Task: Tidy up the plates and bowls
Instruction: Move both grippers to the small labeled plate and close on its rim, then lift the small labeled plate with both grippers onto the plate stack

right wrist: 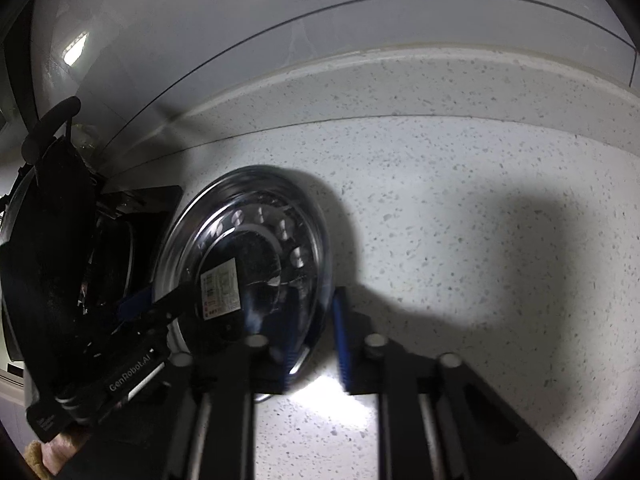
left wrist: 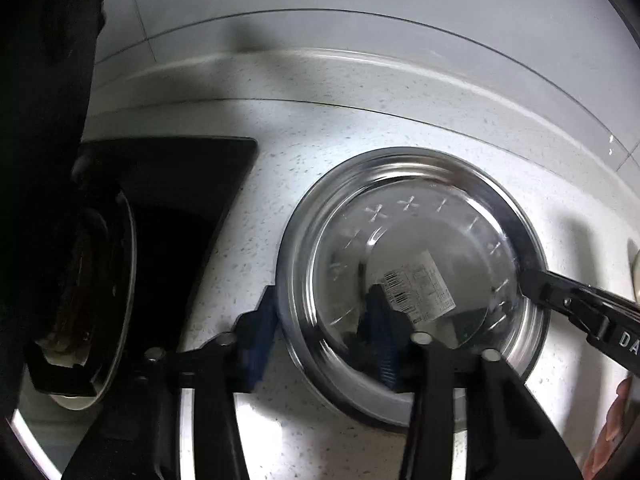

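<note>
1. where the speckled white countertop meets the pale wall, a shiny metal plate lies flat, with a clear glass bowl sitting inside it; a white barcode label shows through the bowl's base.
2. the left gripper straddles the plate's near-left rim, one blue pad outside the rim on the counter side and the other pad over the plate's inside. its jaws are partly closed around the rim; whether the pads actually press on it cannot be told.
3. the right gripper straddles the plate's opposite edge, its blue pads drawn close with the rim between them; the view is blurred, but they appear closed on the plate.
4. in the left wrist view the right gripper's black finger reaches in from the right and meets the bowl's right rim.
5. a black stove top lies left of the plate, with a dark pan on it.
6. part of a person's hand shows at the lower right edge.
</note>
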The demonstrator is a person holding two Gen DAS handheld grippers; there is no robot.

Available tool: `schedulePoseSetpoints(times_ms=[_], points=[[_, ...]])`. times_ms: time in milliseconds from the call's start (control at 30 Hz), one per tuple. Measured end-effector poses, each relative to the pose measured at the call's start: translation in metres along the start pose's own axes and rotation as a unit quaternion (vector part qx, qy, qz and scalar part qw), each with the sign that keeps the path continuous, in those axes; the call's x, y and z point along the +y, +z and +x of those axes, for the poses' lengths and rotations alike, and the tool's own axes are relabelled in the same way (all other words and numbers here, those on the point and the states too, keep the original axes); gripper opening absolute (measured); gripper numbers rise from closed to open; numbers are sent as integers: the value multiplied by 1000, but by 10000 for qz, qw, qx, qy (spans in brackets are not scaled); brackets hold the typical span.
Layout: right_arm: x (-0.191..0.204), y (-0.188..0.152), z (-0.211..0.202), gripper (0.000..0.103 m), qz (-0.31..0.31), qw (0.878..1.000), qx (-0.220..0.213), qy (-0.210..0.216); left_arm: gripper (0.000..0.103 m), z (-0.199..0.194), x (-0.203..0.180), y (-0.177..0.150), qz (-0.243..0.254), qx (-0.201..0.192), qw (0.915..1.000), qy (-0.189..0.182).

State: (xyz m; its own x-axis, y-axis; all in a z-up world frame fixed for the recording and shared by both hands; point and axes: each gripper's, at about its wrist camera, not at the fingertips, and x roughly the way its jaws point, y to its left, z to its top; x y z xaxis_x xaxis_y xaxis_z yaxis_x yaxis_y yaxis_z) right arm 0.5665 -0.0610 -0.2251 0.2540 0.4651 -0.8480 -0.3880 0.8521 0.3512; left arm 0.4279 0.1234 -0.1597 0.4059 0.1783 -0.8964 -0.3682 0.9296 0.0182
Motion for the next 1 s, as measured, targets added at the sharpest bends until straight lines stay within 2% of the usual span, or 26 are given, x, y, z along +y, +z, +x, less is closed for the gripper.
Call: schedulePoseSetpoints(times_ms=[33,67,133,333,533,633,767,900,1000], points=[[-1,-1,-1,12,2,10000,-22,-33,25,0,0,0,-24,15,10000,18],[-3,-2,-2,11,1,10000,-36,-67,19,-1,1,0,-39,-4,10000,75],[-6,-4,-5,10,-11,10000,-6,-51,11,-2,11,1,-266,29,9995,-170],[-15,-14,-18,10,-13,9999,-81,-143,7,-6,21,-7,-770,238,9920,-967],[-17,-34,-49,10,-13,9993,-271,-263,7,-29,8,-20,-600,204,9903,-1235],[-13,-49,-77,10,14,9986,-409,-327,7,-60,-1,-32,-451,91,9888,-1417],[7,-75,-130,10,-35,9977,-651,-202,7,-107,10,-47,-345,-59,9840,-1750],[43,-116,-171,11,-139,9971,-743,-72,7,-155,35,-71,-241,-203,9817,-1877],[69,-155,-189,11,-188,9974,-691,39,7,-181,58,-104,-182,-147,9812,-1917]])
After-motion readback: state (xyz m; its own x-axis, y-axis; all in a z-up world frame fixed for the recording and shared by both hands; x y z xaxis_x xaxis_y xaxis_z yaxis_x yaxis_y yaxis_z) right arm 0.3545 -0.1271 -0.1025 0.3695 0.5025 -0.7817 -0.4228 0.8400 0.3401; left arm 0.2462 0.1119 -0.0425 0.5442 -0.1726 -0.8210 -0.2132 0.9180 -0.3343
